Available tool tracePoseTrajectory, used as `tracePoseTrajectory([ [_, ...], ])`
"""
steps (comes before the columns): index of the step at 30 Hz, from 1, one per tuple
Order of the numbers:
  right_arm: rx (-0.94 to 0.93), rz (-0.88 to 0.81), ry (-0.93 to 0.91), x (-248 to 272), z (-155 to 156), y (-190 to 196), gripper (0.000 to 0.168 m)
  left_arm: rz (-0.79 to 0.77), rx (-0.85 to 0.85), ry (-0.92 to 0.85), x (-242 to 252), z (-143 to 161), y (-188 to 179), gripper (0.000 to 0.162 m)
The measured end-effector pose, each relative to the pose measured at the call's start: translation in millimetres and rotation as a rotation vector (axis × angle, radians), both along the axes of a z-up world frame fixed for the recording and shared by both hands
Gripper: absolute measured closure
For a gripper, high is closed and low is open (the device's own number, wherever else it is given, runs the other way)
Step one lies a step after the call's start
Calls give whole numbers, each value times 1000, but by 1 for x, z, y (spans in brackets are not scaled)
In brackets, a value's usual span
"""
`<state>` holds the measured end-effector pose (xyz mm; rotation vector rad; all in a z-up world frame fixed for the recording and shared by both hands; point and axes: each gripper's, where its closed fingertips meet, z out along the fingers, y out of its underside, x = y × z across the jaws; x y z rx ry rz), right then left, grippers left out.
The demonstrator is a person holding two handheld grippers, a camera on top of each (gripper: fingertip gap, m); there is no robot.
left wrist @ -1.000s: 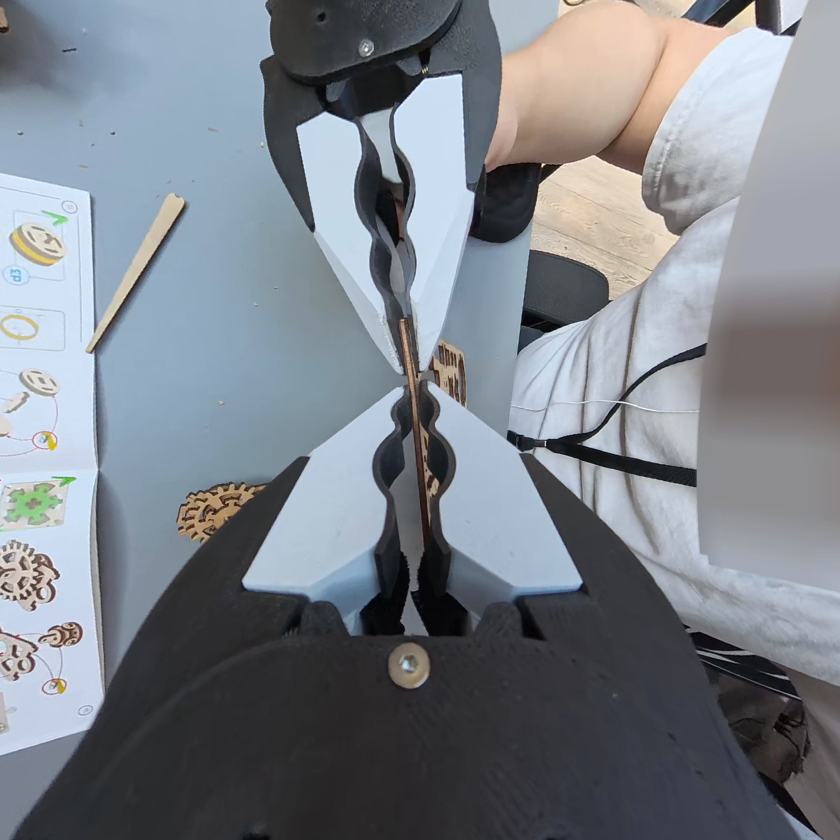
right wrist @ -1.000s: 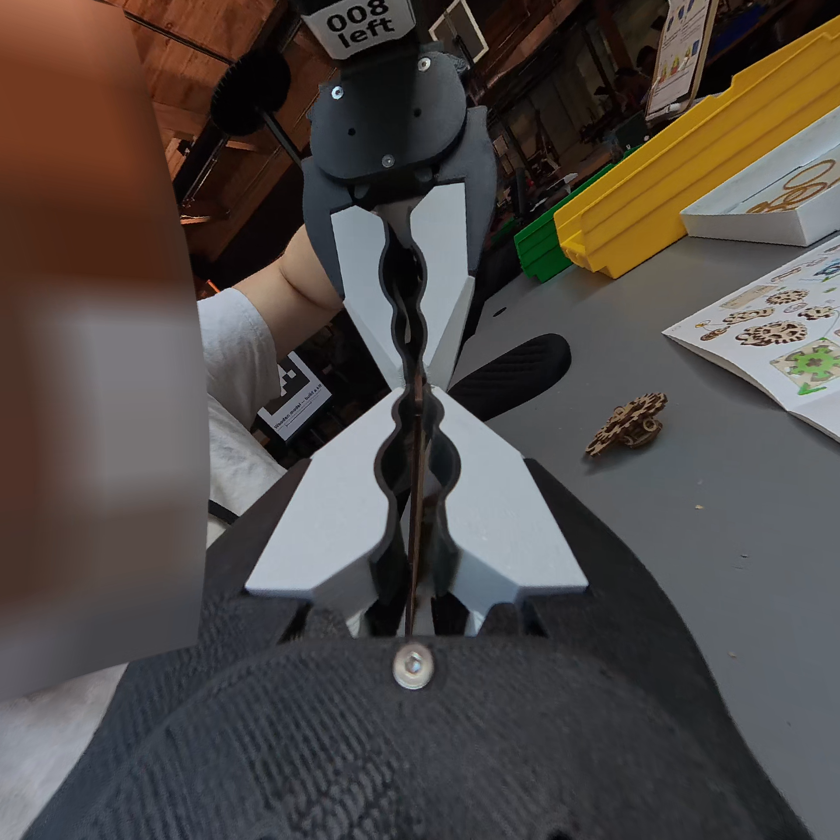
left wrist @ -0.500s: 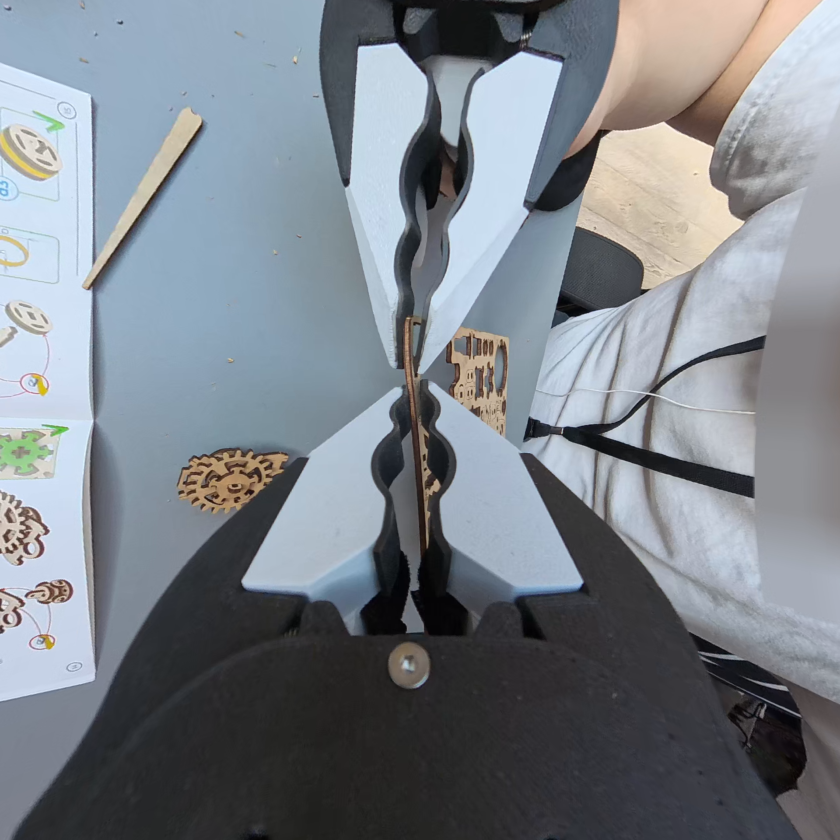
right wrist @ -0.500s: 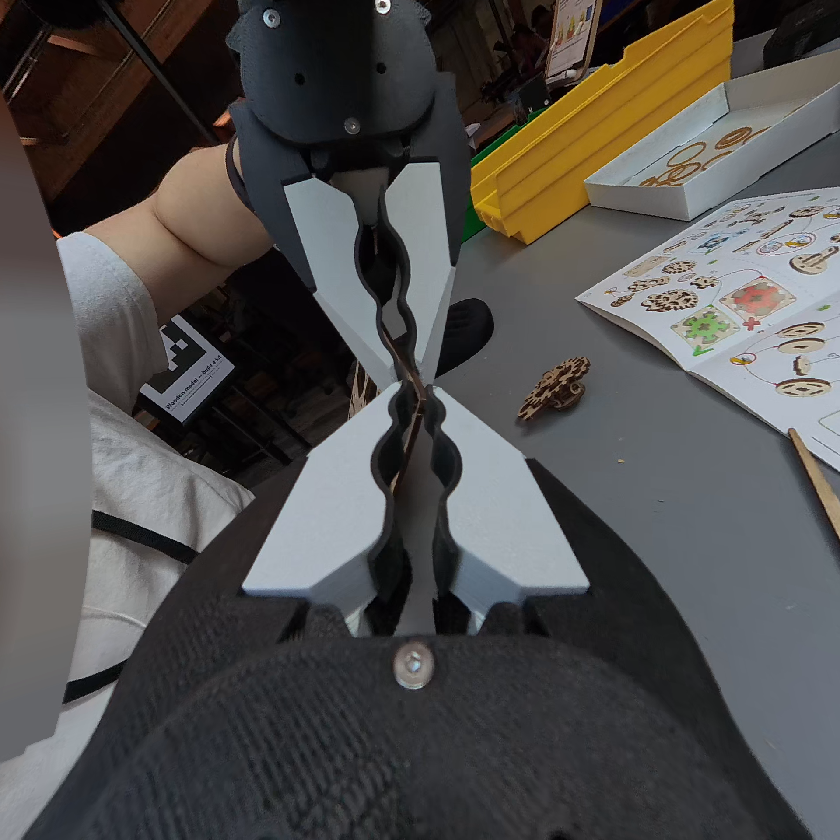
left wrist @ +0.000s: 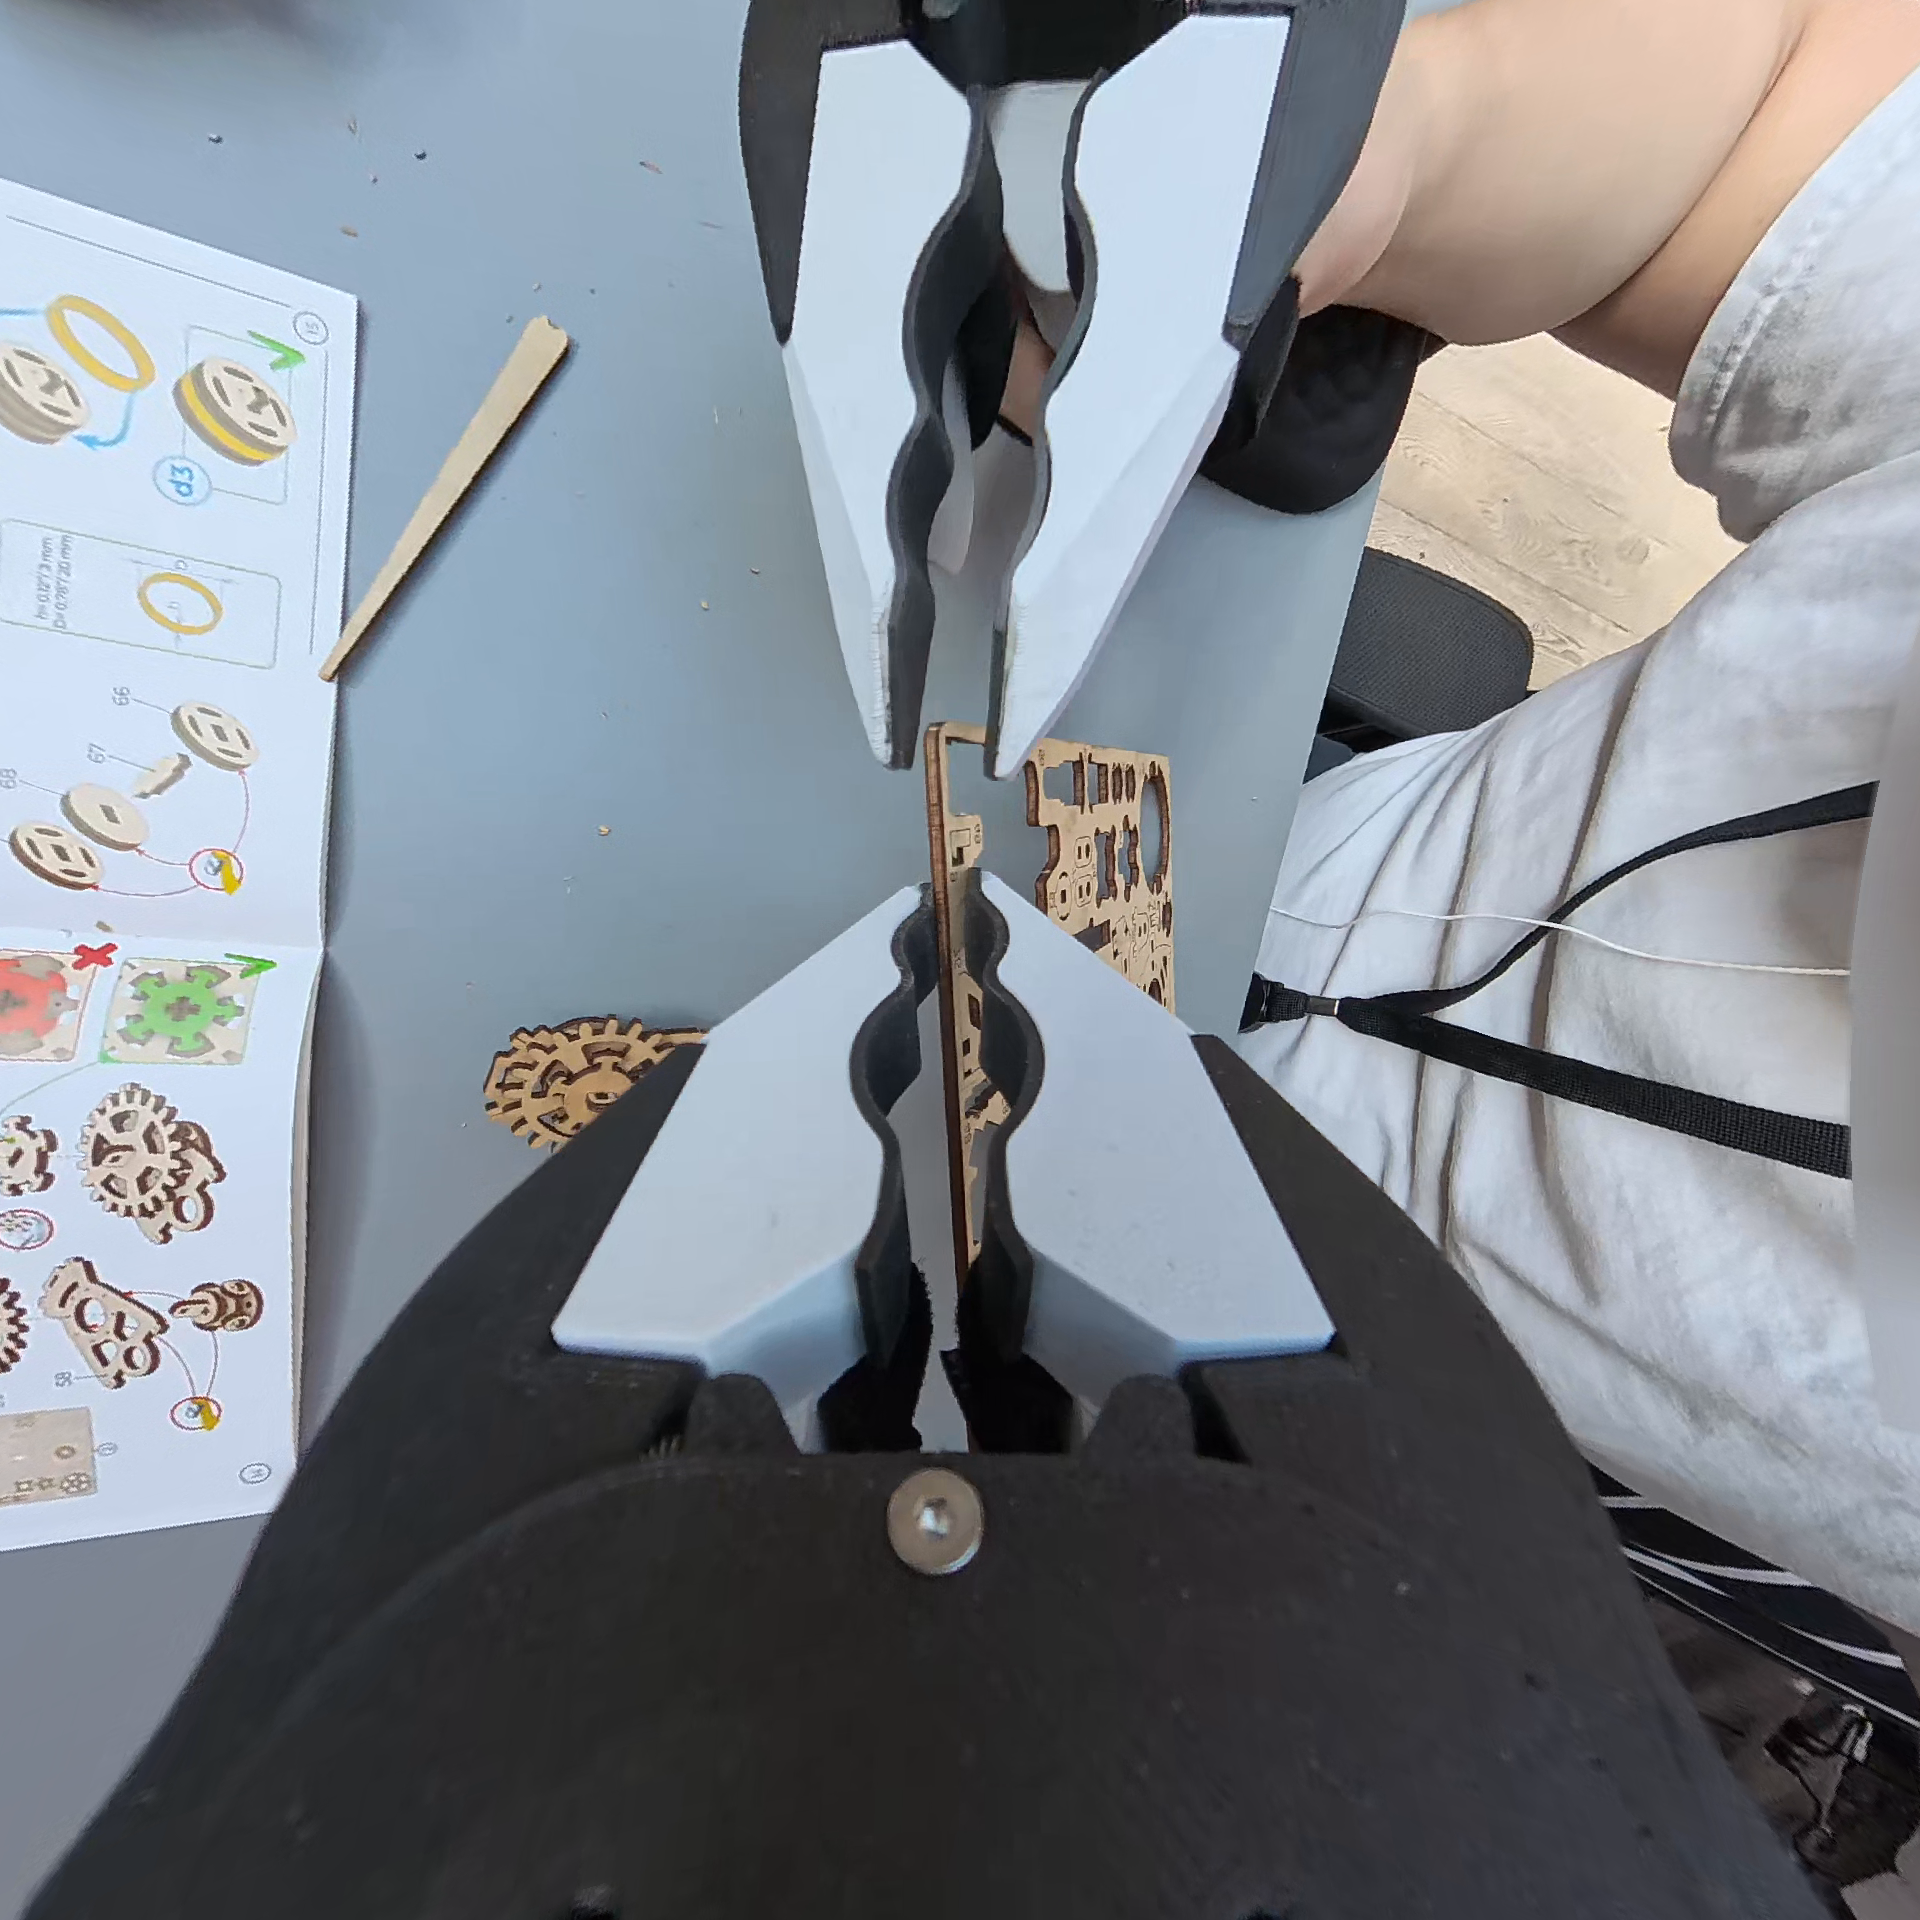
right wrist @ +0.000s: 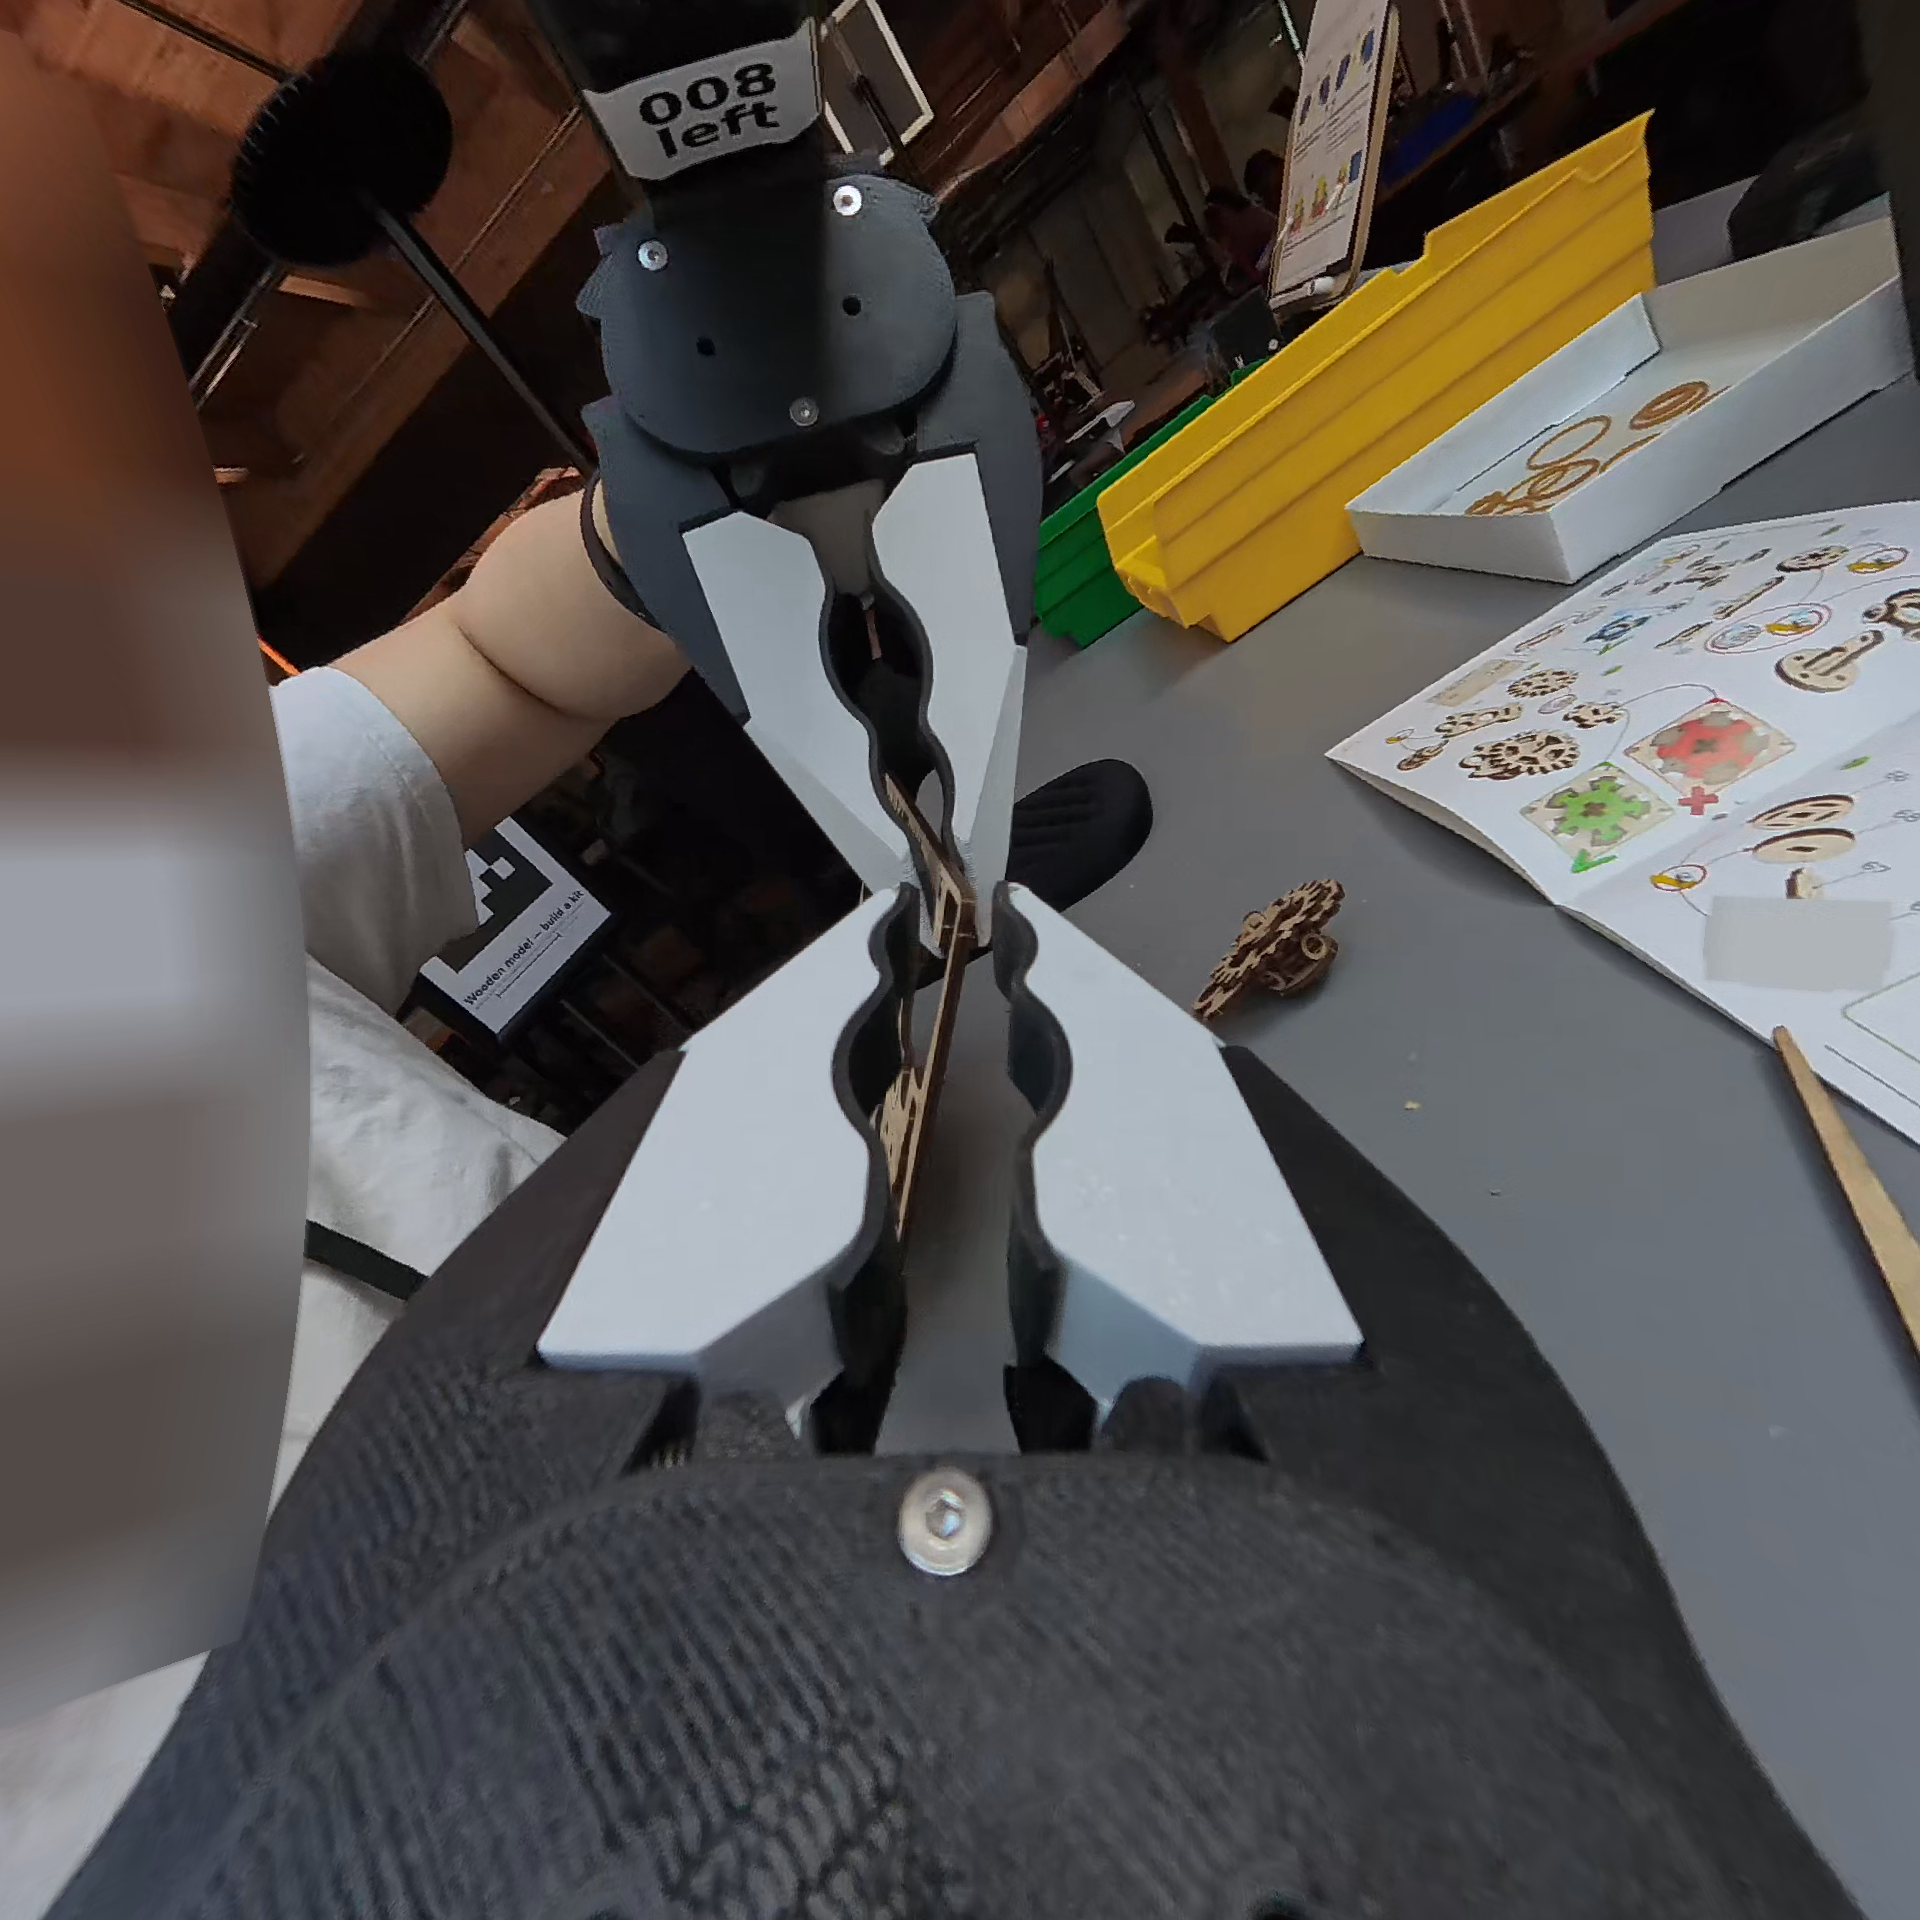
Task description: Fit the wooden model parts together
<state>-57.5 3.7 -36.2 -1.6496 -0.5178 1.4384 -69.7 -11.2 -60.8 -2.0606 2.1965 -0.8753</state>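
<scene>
My left gripper (left wrist: 951, 894) is shut on a thin laser-cut wooden sheet (left wrist: 945, 831), seen edge-on and held upright above the grey table's near edge. My right gripper (left wrist: 940, 758) faces it tip to tip. In the right wrist view, my right gripper (right wrist: 951, 899) is open, and the sheet (right wrist: 920, 1091) stands in the gap close to its left finger. The left gripper (right wrist: 935, 862) clamps the sheet's far end. A small wooden gear assembly (left wrist: 566, 1081) lies on the table (left wrist: 623, 623), also seen in the right wrist view (right wrist: 1273, 951).
A folded instruction sheet (left wrist: 156, 831) (right wrist: 1662, 779) and a wooden stick (left wrist: 447, 499) (right wrist: 1849, 1174) lie on the table. A yellow bin (right wrist: 1403, 416), a green bin (right wrist: 1081, 540) and a white tray (right wrist: 1621, 457) of wooden parts stand farther off. The person's arm and white shirt (left wrist: 1558, 1039) are close by. My two grippers' fingertips are within a few centimetres of each other.
My right gripper was shut on the sheet and has opened, so its fingers now stand apart around it. My left gripper keeps its hold. Both grippers shifted slightly over the table.
</scene>
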Motion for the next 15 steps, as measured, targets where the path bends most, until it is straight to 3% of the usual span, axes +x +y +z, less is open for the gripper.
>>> tracePoseTrajectory([
  [4,-36,52,33,-4,0,-4,157,-29,11,8,2,0,-8,159],
  [6,-43,97,25,-7,-2,-9,166,-39,16,18,2,0,-9,159],
  [15,-96,152,64,-7,-1,-13,167,-82,41,37,5,0,-13,159],
])
